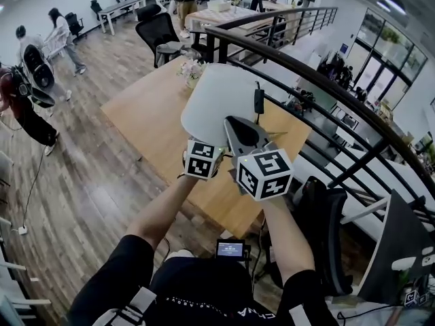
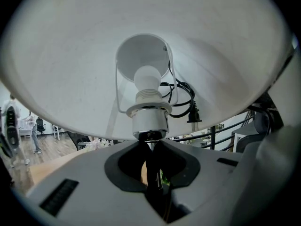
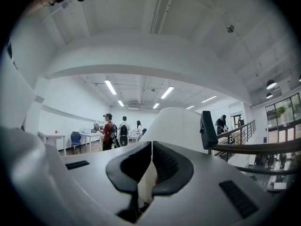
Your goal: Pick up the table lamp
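Observation:
The table lamp's white shade (image 1: 217, 100) hangs above the wooden table (image 1: 153, 124), carried between both grippers. From below, the left gripper view shows the bulb (image 2: 148, 79), the chrome socket (image 2: 149, 124) and the black cord with its plug (image 2: 193, 113) tucked inside the shade. My left gripper (image 2: 149, 149) is shut on the thin stem just under the socket. My right gripper (image 3: 151, 147) meets the shade's lower edge (image 3: 175, 126) from the right, its jaws shut with white shade material between the pads. The plug (image 1: 259, 102) pokes up beside the shade.
A black curved railing (image 1: 326, 94) runs close behind and to the right of the table. A small flower pot (image 1: 192, 70) stands at the table's far end. Office chairs (image 1: 158, 32) and several people (image 1: 27, 107) are on the wood floor to the left.

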Demonstrator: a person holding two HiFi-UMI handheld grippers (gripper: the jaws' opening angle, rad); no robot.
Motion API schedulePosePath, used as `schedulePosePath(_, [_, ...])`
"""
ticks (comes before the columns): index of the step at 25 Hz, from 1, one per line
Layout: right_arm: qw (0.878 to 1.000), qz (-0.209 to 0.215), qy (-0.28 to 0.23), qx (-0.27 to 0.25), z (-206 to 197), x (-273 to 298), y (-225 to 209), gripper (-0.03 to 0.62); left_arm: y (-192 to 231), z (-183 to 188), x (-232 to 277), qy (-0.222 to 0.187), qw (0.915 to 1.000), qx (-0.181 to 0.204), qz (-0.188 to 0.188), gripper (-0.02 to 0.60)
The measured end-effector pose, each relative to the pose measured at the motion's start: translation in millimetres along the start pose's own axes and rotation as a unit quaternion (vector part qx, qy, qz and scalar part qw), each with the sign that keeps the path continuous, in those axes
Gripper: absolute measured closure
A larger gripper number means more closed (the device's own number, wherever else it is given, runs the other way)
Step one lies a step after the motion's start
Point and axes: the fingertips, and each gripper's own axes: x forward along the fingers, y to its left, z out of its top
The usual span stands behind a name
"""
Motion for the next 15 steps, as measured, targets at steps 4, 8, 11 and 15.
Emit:
schedulePosePath(4, [1.0, -0.001, -0.002, -0.007, 1, -9, 27, 0.562, 1, -2, -27, -0.003, 1.0, 0.002, 0.0, 0.506])
schedulePosePath(8, [1.0, -0.007, -0.003, -0.013, 2, -26, 81, 0.562, 2, -8, -82, -0.009, 0.9999, -0.005, -0.006, 0.506])
schedulePosePath(11, [1.0, -0.014, 0.0, -0.013, 0, -40, 125, 0.562, 2, -18, -127, -0.008, 0.9999, -0.009, -0.012, 0.506])
schedulePosePath(15, [1.0, -0.023, 0.012, -0.016, -1, -54, 182, 0.562, 7, -28, -184, -0.004, 0.9997, -0.013, -0.019, 0.506])
